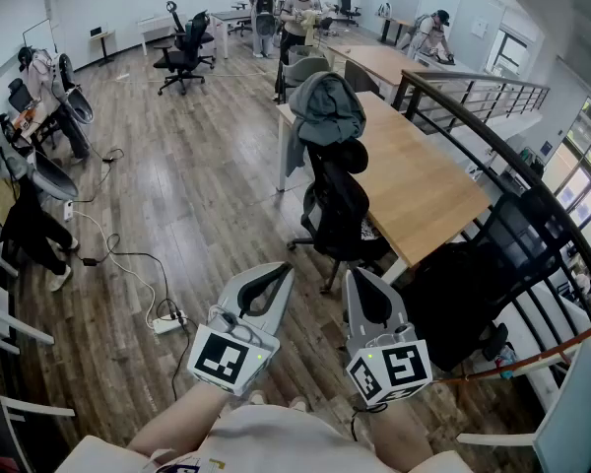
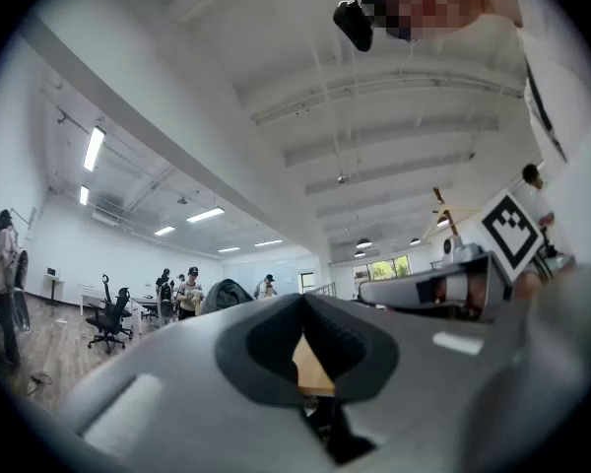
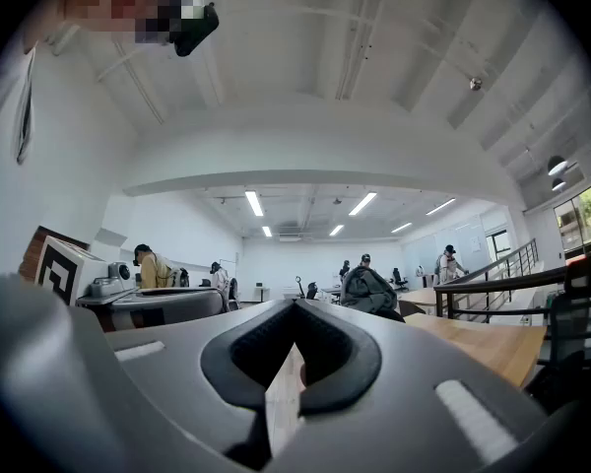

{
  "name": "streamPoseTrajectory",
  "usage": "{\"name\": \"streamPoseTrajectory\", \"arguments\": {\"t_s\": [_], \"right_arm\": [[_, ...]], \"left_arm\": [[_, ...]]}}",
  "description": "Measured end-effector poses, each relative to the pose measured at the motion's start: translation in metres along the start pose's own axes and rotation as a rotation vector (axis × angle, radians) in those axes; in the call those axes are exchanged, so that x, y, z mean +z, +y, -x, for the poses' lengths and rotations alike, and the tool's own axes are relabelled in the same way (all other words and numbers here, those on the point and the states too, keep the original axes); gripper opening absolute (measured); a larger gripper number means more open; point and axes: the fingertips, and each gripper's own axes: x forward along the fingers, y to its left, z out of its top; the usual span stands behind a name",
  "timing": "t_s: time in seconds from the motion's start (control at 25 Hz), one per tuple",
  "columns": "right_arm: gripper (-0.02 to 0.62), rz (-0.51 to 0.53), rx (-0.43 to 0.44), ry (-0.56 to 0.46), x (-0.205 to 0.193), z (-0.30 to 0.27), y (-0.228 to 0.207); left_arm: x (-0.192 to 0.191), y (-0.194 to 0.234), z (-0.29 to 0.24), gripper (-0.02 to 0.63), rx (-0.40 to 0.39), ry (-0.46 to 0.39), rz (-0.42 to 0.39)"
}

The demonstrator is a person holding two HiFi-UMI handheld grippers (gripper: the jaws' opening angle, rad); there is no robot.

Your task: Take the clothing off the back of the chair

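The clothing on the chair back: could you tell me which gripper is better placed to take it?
Probably the right gripper: it lines up more directly with the grey clothing. The left gripper sits further aside; both are shut.

Dark wood-plank floor (image 1: 197,195), seen from the head view: bears black swivel office chair (image 1: 340,215) at 12 o'clock, long pale wooden table (image 1: 419,180) just beside it at 1 o'clock, and white power strip (image 1: 167,323) at 10 o'clock. Chair back: grey-blue cloth jacket (image 1: 325,106) draped over the top.

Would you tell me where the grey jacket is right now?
In the head view, upper centre, the grey jacket drapes the back of the black office chair, beside the wooden table.
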Motion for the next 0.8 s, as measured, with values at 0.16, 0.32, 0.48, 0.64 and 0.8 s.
{"name": "streamPoseTrajectory", "arguments": {"t_s": [0.16, 0.32, 0.48, 0.64, 0.8], "right_arm": [[0.0, -0.007, -0.005, -0.008, 0.003, 0.0, 0.0], [0.0, -0.03, -0.015, -0.013, 0.004, 0.001, -0.003], [0.0, -0.026, -0.02, -0.013, 0.004, 0.003, -0.01], [0.0, -0.023, -0.024, -0.011, 0.0, 0.007, -0.019], [0.0, -0.023, -0.021, -0.009, -0.001, 0.011, -0.028]], "left_arm": [[-0.001, 0.0, 0.0, 0.0, -0.001, 0.002, 0.011], [0.001, -0.002, 0.0, 0.0, -0.007, 0.001, 0.013], [0.002, -0.006, -0.005, 0.0, -0.005, 0.0, 0.016], [-0.002, -0.012, -0.01, 0.0, -0.004, 0.007, 0.014], [-0.003, -0.021, -0.016, 0.0, -0.006, 0.011, 0.008]]}}
